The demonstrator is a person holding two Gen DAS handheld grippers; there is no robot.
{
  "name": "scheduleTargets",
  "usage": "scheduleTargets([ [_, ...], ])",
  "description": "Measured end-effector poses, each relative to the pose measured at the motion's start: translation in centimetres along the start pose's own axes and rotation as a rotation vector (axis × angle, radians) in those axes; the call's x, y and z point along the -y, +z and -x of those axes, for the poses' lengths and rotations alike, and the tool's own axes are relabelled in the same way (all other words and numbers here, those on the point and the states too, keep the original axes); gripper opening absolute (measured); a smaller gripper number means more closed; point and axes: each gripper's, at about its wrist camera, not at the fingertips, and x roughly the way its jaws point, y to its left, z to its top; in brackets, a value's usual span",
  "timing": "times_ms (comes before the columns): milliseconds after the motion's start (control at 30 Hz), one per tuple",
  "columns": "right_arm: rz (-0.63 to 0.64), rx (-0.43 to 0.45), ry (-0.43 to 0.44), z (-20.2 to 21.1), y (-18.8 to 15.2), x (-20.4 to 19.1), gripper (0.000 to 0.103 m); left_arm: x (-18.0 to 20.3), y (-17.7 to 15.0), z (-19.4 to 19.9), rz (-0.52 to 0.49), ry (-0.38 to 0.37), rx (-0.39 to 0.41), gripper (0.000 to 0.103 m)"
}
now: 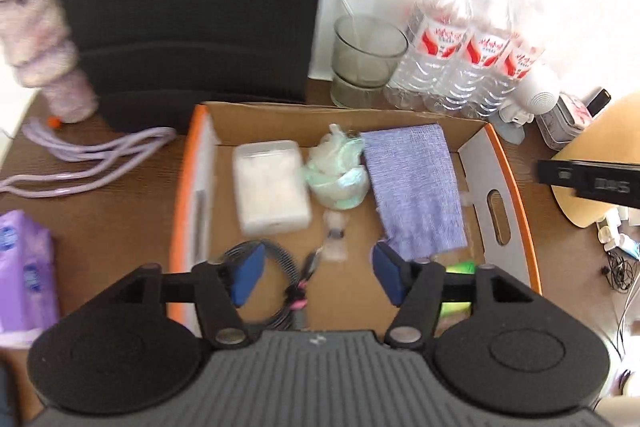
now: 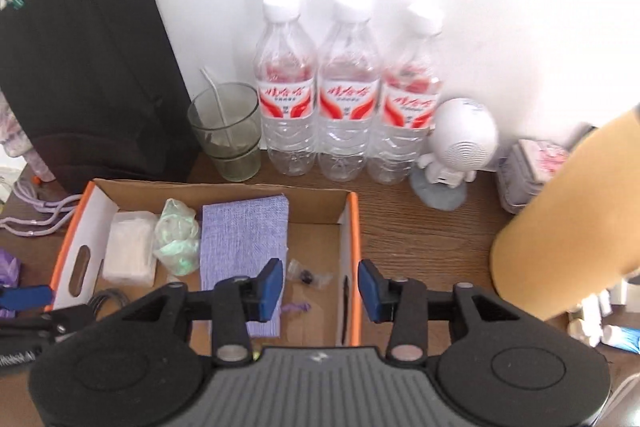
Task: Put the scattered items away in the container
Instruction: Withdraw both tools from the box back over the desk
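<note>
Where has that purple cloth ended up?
The purple cloth lies flat inside the cardboard box, right of the crumpled green bag in both wrist views.

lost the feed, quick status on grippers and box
Left gripper, right gripper open, empty. Cardboard box holds purple cloth, white case. Nothing blocking.

Left tongs (image 1: 316, 277) and right tongs (image 2: 320, 290) both angled downward, jaws apart, empty.

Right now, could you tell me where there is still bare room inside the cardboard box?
The floor between the purple cloth and the box's right wall is mostly bare, apart from a small bag. The left is crowded: white case, green bag, coiled cable.
</note>
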Motion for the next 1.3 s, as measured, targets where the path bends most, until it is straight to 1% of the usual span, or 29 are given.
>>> scheduleTargets([
  [33, -0.006, 0.01, 0.001, 1.1, -0.5, 0.2, 0.042, -0.5, -0.4, 1.0, 0.011, 0.015, 0.011, 0.068],
  [67, -0.009, 0.022, 0.005, 2.0, -1.1, 0.3, 0.046, -0.9, -0.8, 1.8, 0.028, 0.027, 0.027, 0.07],
  [100, -0.012, 0.035, 0.013, 2.6, -1.9, 0.3, 0.054, -1.1, -1.4, 2.7, 0.036, 0.045, 0.047, 0.074],
  [133, -0.015, 0.059, 0.031, 3.3, -2.8, 0.1, 0.059, -1.0, -2.2, 3.4, 0.024, 0.065, 0.077, 0.077],
  [167, -0.014, 0.084, 0.056, 4.0, -3.8, -0.1, 0.069, -0.7, -3.0, 4.2, 0.007, 0.082, 0.122, 0.08],
  [200, -0.009, 0.102, 0.076, 4.4, -4.9, -0.5, 0.07, -0.4, -4.2, 5.0, -0.015, 0.101, 0.177, 0.09],
  [233, -0.006, 0.127, 0.092, 4.8, -5.8, -0.8, 0.07, -0.1, -5.5, 5.7, -0.03, 0.108, 0.236, 0.097],
  [333, -0.002, 0.248, 0.134, 6.3, -9.4, -1.8, 0.07, 0.1, -10.5, 7.5, -0.089, 0.081, 0.484, 0.101],
  [400, -0.018, 0.336, 0.155, 6.9, -11.9, -2.2, 0.071, 0.4, -13.1, 7.8, -0.094, 0.114, 0.596, 0.102],
  [433, -0.033, 0.38, 0.164, 7.0, -13.1, -2.2, 0.071, 0.5, -14.2, 7.8, -0.089, 0.12, 0.627, 0.102],
  [500, -0.064, 0.48, 0.196, 7.1, -15.7, -2.1, 0.074, 0.6, -15.7, 7.6, -0.061, 0.099, 0.653, 0.102],
  [533, -0.063, 0.509, 0.196, 7.0, -16.7, -2.3, 0.074, 0.6, -16.2, 7.5, -0.037, 0.082, 0.667, 0.102],
  [600, -0.054, 0.547, 0.176, 6.7, -18.3, -2.6, 0.074, 0.8, -17.1, 7.4, -0.019, 0.065, 0.684, 0.102],
  [700, -0.052, 0.585, 0.159, 7.1, -19.9, -2.6, 0.074, 0.8, -18.4, 7.9, -0.026, 0.073, 0.715, 0.102],
  [767, -0.047, 0.614, 0.13, 7.8, -21.0, -2.7, 0.074, 0.9, -19.6, 8.4, -0.038, 0.079, 0.743, 0.102],
  [867, -0.052, 0.651, 0.147, 9.3, -23.8, -2.7, 0.075, 1.0, -22.3, 9.3, -0.048, 0.101, 0.798, 0.103],
  [900, -0.059, 0.667, 0.139, 9.8, -25.1, -2.8, 0.076, 1.0, -23.7, 9.7, -0.05, 0.108, 0.82, 0.103],
  [967, -0.033, 0.705, 0.134, 11.0, -28.3, -3.0, 0.081, 0.8, -26.4, 10.3, -0.046, 0.127, 0.839, 0.103],
  [1033, -0.036, 0.741, 0.124, 11.8, -31.7, -3.2, 0.085, 0.7, -29.5, 10.9, -0.046, 0.115, 0.857, 0.103],
  [1100, -0.023, 0.734, 0.124, 12.3, -34.6, -3.8, 0.086, 0.9, -32.2, 11.3, -0.053, 0.117, 0.856, 0.103],
  [1167, -0.028, 0.714, 0.126, 12.7, -37.2, -4.2, 0.086, 1.4, -34.7, 11.6, -0.071, 0.113, 0.824, 0.103],
  [1300, 0.005, 0.666, 0.127, 13.9, -42.1, -5.2, 0.086, 1.3, -39.8, 11.8, -0.093, 0.027, 0.756, 0.103],
])
